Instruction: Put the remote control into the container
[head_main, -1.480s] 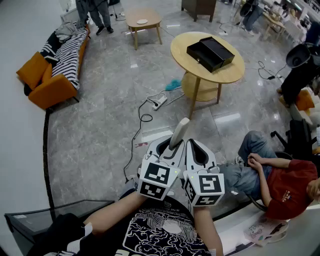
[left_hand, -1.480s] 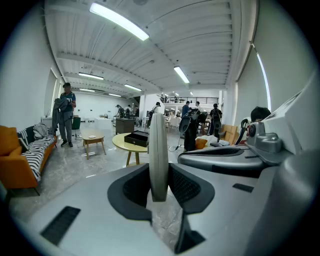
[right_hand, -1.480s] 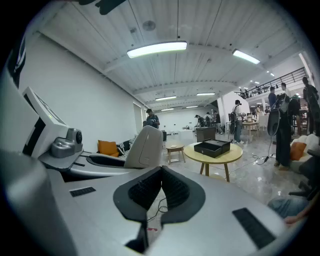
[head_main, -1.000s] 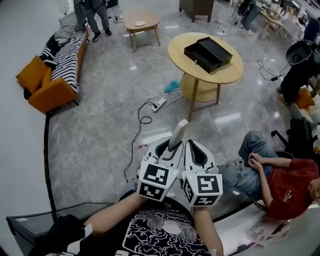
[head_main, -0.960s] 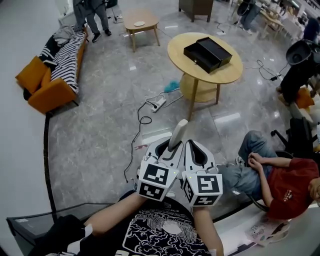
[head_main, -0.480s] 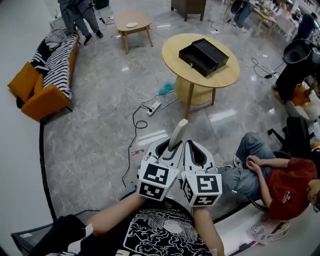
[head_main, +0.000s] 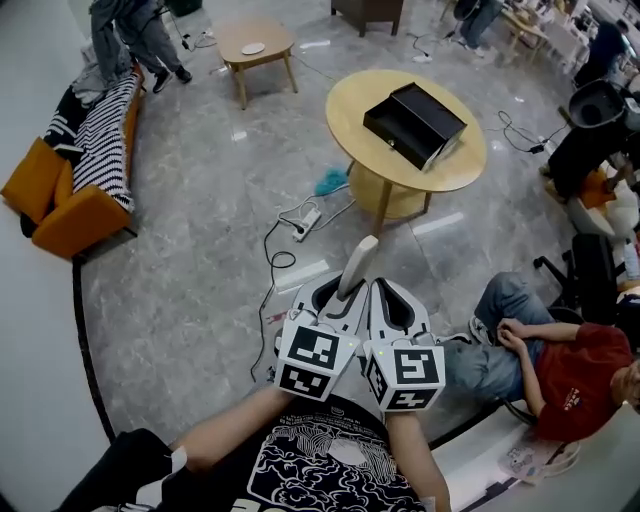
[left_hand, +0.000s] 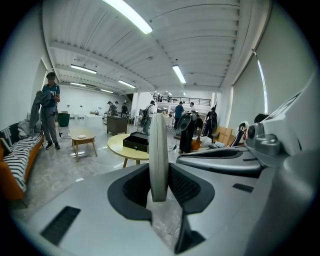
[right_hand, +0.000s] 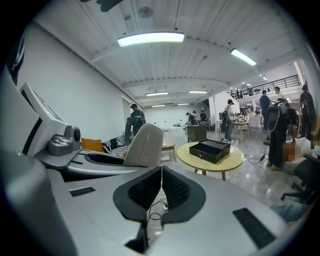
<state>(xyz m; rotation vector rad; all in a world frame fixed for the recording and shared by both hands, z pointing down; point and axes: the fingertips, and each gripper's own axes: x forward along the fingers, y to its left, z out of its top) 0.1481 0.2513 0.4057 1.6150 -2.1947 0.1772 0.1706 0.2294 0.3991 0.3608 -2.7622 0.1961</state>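
A pale grey remote control (head_main: 358, 266) stands upright between the jaws of my left gripper (head_main: 345, 296), which is shut on its lower end; the left gripper view shows its thin edge (left_hand: 158, 155) clamped between the black pads. Close beside it, my right gripper (head_main: 384, 300) is shut with nothing in it, the pads meeting (right_hand: 161, 192). The remote control (right_hand: 144, 145) shows at the left of the right gripper view. The black open container (head_main: 414, 124) sits on a round wooden table (head_main: 462, 162) far ahead, container (right_hand: 210, 149) and table (right_hand: 235, 160) also ahead in the right gripper view.
A cable and power strip (head_main: 303, 215) lie on the grey floor between me and the table. A seated person (head_main: 545, 370) is at the right. A striped and orange sofa (head_main: 70, 170) lines the left wall. A small wooden table (head_main: 252, 42) stands far back.
The view has shifted forward and to the right: the round table and container sit slightly nearer. Both grippers keep the same pose, the remote control still held.
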